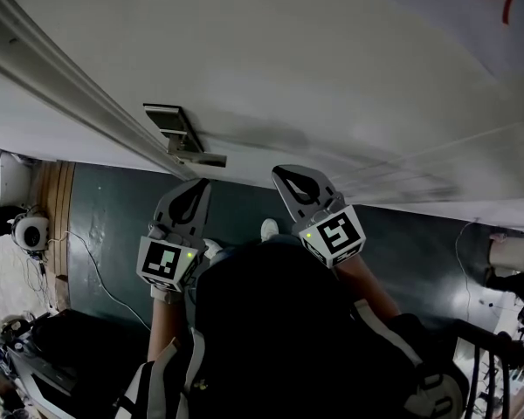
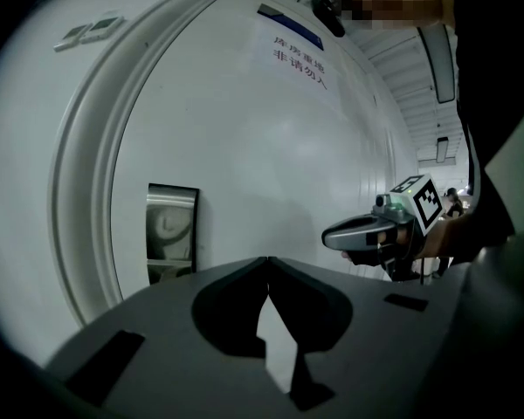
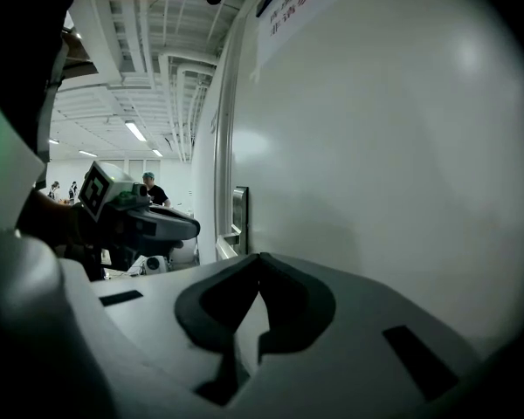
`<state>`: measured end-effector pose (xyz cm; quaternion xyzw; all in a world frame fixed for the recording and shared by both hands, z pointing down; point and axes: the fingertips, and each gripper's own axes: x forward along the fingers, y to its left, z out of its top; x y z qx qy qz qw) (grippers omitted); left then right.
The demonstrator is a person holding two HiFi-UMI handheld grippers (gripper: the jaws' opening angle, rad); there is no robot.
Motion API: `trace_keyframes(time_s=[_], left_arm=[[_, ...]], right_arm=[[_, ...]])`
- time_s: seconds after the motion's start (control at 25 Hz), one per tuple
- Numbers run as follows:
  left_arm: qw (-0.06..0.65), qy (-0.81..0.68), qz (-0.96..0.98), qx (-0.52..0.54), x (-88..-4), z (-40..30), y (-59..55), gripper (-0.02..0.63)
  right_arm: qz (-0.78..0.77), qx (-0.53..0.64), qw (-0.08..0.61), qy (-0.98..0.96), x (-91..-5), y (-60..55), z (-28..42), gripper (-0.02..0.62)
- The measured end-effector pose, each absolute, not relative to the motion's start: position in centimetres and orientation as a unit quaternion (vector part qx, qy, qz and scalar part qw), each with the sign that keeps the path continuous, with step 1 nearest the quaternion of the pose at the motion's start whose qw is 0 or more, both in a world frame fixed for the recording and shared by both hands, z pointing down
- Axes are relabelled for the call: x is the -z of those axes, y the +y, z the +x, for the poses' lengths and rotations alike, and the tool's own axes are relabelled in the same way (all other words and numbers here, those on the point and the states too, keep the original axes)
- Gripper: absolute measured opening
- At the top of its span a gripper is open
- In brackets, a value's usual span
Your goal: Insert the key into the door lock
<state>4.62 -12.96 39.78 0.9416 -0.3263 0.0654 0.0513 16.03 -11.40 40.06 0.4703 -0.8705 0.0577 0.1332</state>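
Note:
A white door [image 1: 332, 68] fills the upper head view. Its metal lock plate with a lever handle [image 1: 182, 138] sits near the door's edge, and shows as a lock plate [image 2: 171, 234] in the left gripper view and a lock plate [image 3: 239, 219] in the right gripper view. My left gripper [image 1: 199, 184] hangs just below the plate with its tips touching and nothing between them. Beside it, my right gripper [image 1: 281, 173] is also shut and empty. The tips of the left gripper [image 2: 268, 258] and the right gripper [image 3: 259, 256] meet. I see no key in any view.
The door frame [image 1: 61, 81] runs diagonally at the left. Below is a dark green floor [image 1: 113, 225] with a thin cable [image 1: 96, 273] and a white device [image 1: 31, 231] at far left. A printed sign [image 2: 299, 59] is on the door. People stand far behind [image 3: 150, 186].

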Motion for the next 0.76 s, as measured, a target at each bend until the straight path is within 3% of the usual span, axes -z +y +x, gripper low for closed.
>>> trace_keyframes(time_s=[0.76], left_arm=[[0.072,-0.322,0.942,-0.068,-40.2,2.9,-13.8,0.011]], right_arm=[[0.481,-0.063,0.131,-0.865,-40.4,-12.2,14.0,0.015]])
